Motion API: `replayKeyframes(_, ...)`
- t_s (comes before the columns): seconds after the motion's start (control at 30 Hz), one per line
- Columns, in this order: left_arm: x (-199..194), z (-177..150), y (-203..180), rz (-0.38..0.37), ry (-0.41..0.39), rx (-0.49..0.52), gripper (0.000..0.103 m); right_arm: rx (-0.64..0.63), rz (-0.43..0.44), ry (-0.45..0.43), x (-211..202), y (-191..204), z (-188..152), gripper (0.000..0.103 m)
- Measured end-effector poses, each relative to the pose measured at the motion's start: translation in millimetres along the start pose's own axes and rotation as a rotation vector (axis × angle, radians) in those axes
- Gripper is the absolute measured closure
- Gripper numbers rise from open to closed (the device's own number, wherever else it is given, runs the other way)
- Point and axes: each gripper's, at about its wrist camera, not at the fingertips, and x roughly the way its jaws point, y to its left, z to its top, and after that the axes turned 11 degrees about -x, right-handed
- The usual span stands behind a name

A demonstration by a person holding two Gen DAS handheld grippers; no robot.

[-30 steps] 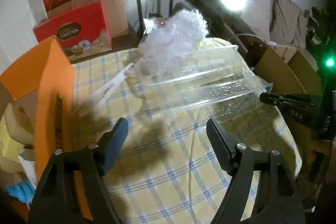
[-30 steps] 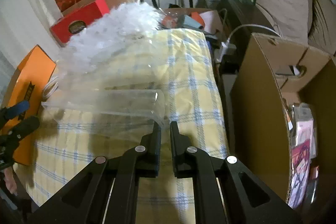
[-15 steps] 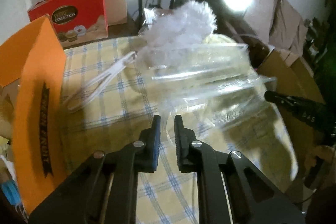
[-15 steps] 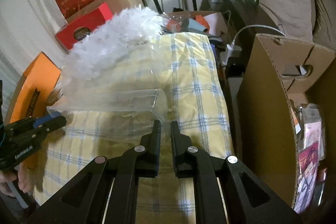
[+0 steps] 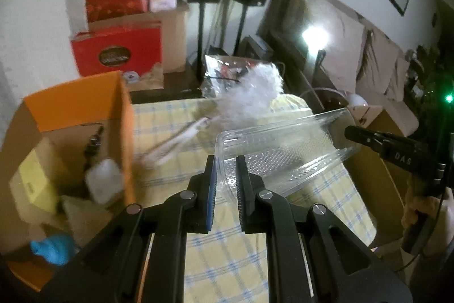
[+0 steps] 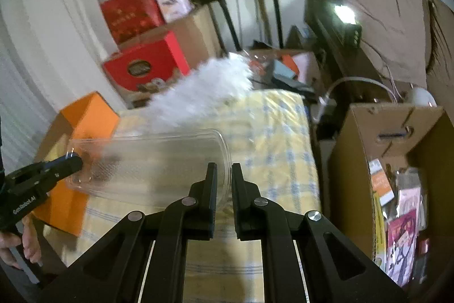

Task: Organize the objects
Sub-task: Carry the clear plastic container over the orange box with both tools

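left tongs [image 5: 226, 161]: clamped on clear plastic tray [image 5: 283, 149] end | right tongs [image 6: 224, 169]: clamped on opposite end

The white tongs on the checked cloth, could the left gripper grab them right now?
Probably not: the left gripper is shut on the clear plastic tray, so it is busy. The white tongs lie uncovered beside the orange box.

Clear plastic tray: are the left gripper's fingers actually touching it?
Touching. The left wrist view shows the left gripper shut on the rim of the clear plastic tray, with a finger on each side.
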Motion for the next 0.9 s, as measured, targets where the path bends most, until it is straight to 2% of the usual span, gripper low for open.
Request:
replayKeyframes(0.2, -33.8, 2.6, 47.9, 0.037, -0.033, -0.057, 0.092, -0.073, 0.059, -0.029, -3.9, 48.8, 22.6, 0.094)
replayKeyframes(0.47, -55.4, 18.8, 121.3, 0.119, -0.052, -0.128, 0.091, -0.163, 0.144, -0.030, 20.6, 125.4, 55.7, 0.094)
replayKeyframes(0.67, -55.2, 48.5, 173.4, 0.168, -0.057, -0.171, 0.092, -0.195, 0.202, -0.013, 48.5, 170.3, 85.9, 0.094)
replayKeyframes(0.9, -35.4, 79.0, 219.0, 0.270, -0.055, -0.174, 0.091, -0.223, 0.224, 0.015, 91.3, 212.3, 117.2, 0.094)
